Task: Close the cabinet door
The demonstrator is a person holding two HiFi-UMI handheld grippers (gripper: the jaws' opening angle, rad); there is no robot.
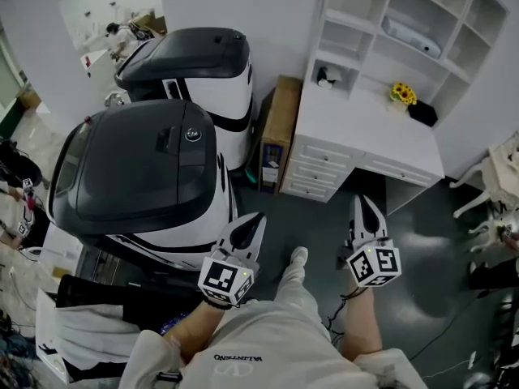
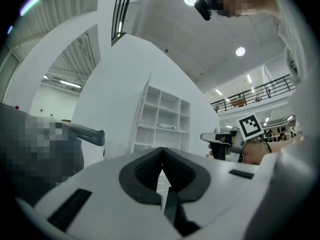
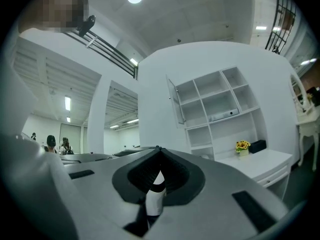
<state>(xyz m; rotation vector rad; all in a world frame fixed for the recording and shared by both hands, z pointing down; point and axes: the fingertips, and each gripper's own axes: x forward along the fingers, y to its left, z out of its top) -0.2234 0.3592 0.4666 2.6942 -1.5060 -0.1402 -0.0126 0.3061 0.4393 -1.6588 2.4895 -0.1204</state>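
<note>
Both held level in front of me: left claw (image 1: pixel 258 217) pressed together, nothing in it; right claw (image 1: pixel 359 205) also pressed together and empty. Below them, my white shoe (image 1: pixel 298 257) on the dark grey floor (image 1: pixel 324 225). Left of that, two glossy black-and-white machines (image 1: pixel 146 168), one behind the other. A brown cardboard box (image 1: pixel 280 128) stands between the farther one and the white worktop (image 1: pixel 365 128) with drawers. Yellow flowers (image 1: pixel 402 94) and a small black box (image 1: pixel 423 113) sit at its back. Above stands the white open-shelf cabinet (image 1: pixel 405 23); its thin white cabinet door (image 3: pixel 173 101) stands swung out at the upper left, well apart from both claws.
</note>
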